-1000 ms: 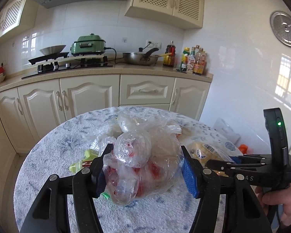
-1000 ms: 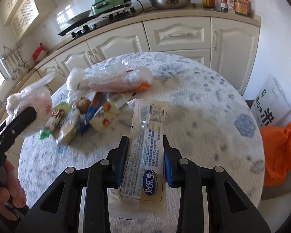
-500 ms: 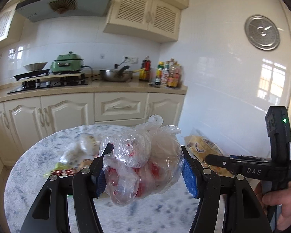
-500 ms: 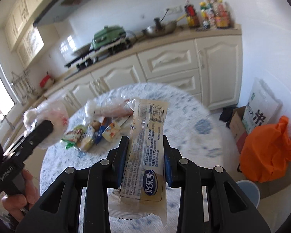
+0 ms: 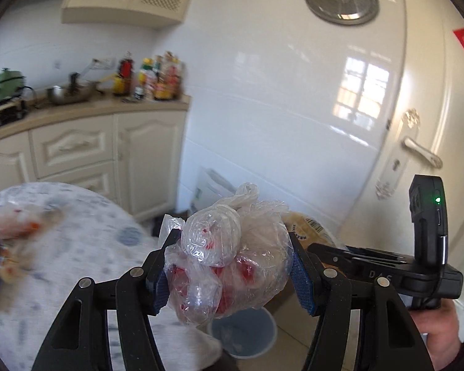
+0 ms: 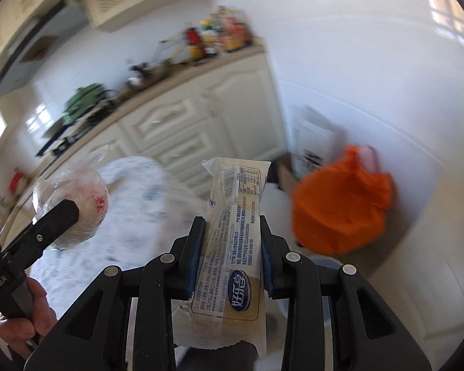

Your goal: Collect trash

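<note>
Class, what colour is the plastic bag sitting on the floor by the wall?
Orange bag, clearest in the right wrist view.

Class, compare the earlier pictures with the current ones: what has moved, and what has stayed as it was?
Both grippers swung away from the round marbled table toward the white door and the grey bin on the floor. Unchanged: left gripper holds the crumpled clear plastic bag; right gripper holds the printed clear wrapper.

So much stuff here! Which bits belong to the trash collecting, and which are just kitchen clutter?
Part of the job:
- knotted plastic bag, clamped in the left gripper
- printed wrapper, clamped in the right gripper
- bin on the floor

Just lying about:
- bottles
- pan
- orange bag
</note>
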